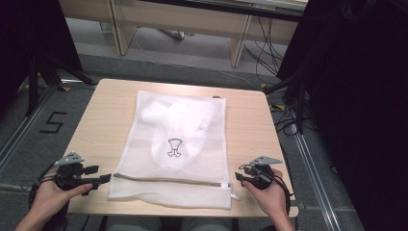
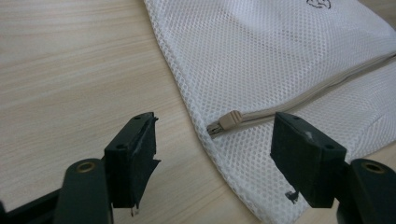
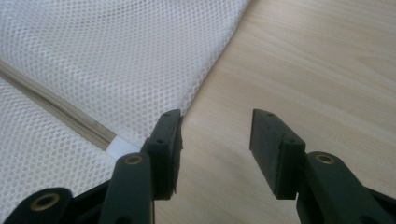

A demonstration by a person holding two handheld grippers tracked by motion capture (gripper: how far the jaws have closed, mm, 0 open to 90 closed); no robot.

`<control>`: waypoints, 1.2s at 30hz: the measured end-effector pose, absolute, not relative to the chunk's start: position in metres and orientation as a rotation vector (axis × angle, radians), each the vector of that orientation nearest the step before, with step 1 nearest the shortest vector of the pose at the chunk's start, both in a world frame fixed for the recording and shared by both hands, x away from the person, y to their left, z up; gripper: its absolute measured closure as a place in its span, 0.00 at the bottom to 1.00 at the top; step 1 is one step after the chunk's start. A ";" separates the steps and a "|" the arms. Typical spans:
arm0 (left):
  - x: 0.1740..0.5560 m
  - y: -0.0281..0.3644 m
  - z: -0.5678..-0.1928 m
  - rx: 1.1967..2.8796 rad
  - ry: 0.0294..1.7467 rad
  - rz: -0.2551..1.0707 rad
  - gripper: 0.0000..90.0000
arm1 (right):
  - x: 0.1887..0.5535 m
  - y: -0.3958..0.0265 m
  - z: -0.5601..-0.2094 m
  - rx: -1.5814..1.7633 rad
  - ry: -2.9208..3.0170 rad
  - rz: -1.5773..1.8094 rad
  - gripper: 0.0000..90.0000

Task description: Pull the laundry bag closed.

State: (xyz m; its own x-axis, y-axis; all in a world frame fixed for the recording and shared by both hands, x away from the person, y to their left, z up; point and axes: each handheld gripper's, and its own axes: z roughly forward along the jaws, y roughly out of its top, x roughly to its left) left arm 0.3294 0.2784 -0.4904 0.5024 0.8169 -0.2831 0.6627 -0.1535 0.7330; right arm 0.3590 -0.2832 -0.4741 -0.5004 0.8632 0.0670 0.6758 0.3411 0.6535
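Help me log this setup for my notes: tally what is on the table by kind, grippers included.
White mesh laundry bag: 1
White garment inside the bag: 1
Beige zipper pull: 1
Handheld grippers, left gripper and right gripper, both open: 2
Total: 5
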 end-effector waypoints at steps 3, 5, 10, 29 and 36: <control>0.330 0.278 -0.491 1.908 1.212 0.217 0.34 | 0.359 -0.280 -0.474 1.343 2.333 0.943 0.61; 0.329 0.275 -0.492 1.883 1.221 0.221 0.34 | 0.359 -0.277 -0.473 1.271 2.340 0.939 0.63; 0.330 0.276 -0.492 1.890 1.237 0.232 0.33 | 0.362 -0.262 -0.468 1.185 2.341 1.014 0.69; 0.329 0.275 -0.492 1.902 1.228 0.233 0.31 | 0.372 -0.210 -0.460 0.982 2.412 1.140 0.66; 0.328 0.276 -0.492 1.912 1.219 0.221 0.31 | 0.376 -0.178 -0.459 0.912 2.472 1.141 0.66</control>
State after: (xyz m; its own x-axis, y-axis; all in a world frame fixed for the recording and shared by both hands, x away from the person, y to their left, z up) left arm 0.3279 0.2759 -0.4920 0.5123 0.8145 -0.2724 0.6670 -0.1775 0.7236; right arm 0.3764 -0.1779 -0.4589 -0.7655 0.6432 0.0184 0.4312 0.4916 0.7566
